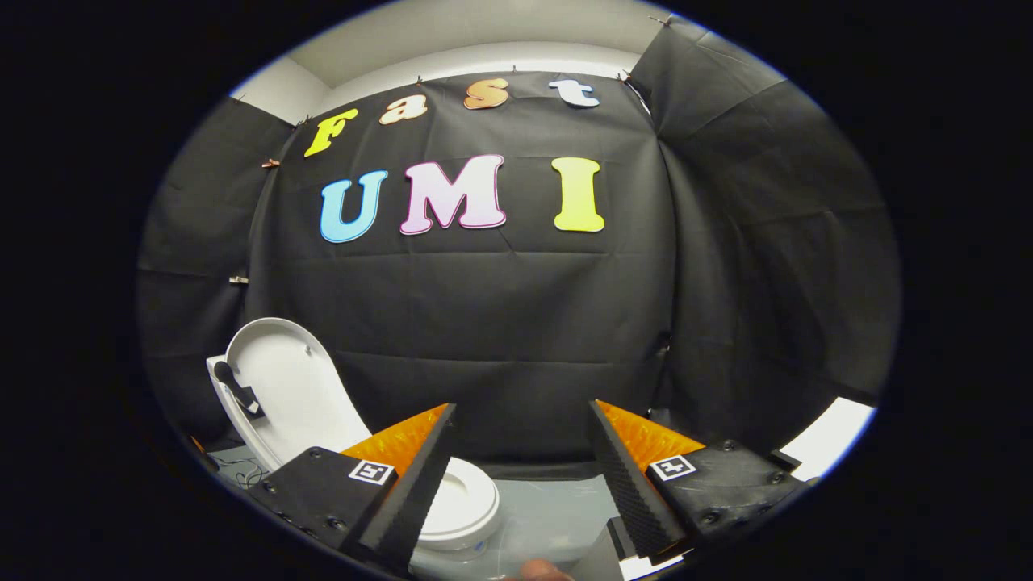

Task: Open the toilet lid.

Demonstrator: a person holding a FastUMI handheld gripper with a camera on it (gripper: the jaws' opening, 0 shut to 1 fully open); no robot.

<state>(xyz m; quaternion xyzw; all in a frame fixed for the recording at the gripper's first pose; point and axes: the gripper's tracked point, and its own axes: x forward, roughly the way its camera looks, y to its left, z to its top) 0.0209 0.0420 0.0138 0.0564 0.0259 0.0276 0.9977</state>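
Tongs [523,452] of mine stand wide open with nothing between the two fingers, and neither finger touches anything. Beyond my left finger [403,492] sits the toilet [464,504], a white one, low and off to my left side. Its lid [282,387] is already raised, leaning back and tilted away from me toward the black cloth wall [500,323] behind it, so I see the pale inner face of the lid. A small dark part [238,387] sits at the lid's left edge; I cannot tell what it is. The round seat lies flat below the lid, partly hidden by my left finger, its front rim showing just to the right of that finger. Between my fingers I see a pale grey floor [549,508] running up to the foot of the cloth wall. Beyond my right finger [637,484] a white flat patch [831,436] shows near the cloth, too cut off for me to name. A fingertip [539,571] shows at the very bottom, between the fingers.
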